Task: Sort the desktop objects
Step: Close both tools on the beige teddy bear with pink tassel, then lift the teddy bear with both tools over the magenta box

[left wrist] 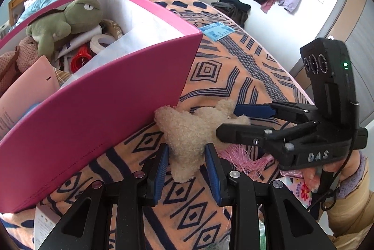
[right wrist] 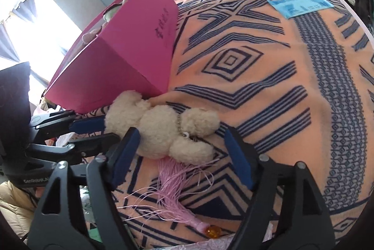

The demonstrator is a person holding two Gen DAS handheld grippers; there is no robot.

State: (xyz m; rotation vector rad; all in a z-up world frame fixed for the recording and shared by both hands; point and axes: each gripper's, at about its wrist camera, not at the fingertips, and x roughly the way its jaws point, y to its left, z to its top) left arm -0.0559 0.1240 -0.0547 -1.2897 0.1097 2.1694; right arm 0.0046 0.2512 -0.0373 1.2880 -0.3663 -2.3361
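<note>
The left gripper (left wrist: 187, 162) pinched the plush bear (left wrist: 187, 130) at the pink box's (left wrist: 98, 109) five o'clock. The right gripper (right wrist: 182, 147) straddled it, jaws spread.

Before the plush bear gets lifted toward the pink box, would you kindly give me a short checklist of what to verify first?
1. Left gripper closed on the cream plush bear: ok, its blue pads press the bear's lower end.
2. Right gripper free of the bear: ok, jaws stand wide apart; one pad still sits close beside it.
3. Pink tassel clear of the bear: not ok, it lies partly under it; whether attached, cannot tell.
4. Pink box open on top: ok.
5. Room in the box: cannot tell, a green plush turtle and tape rolls fill the far end.
</note>
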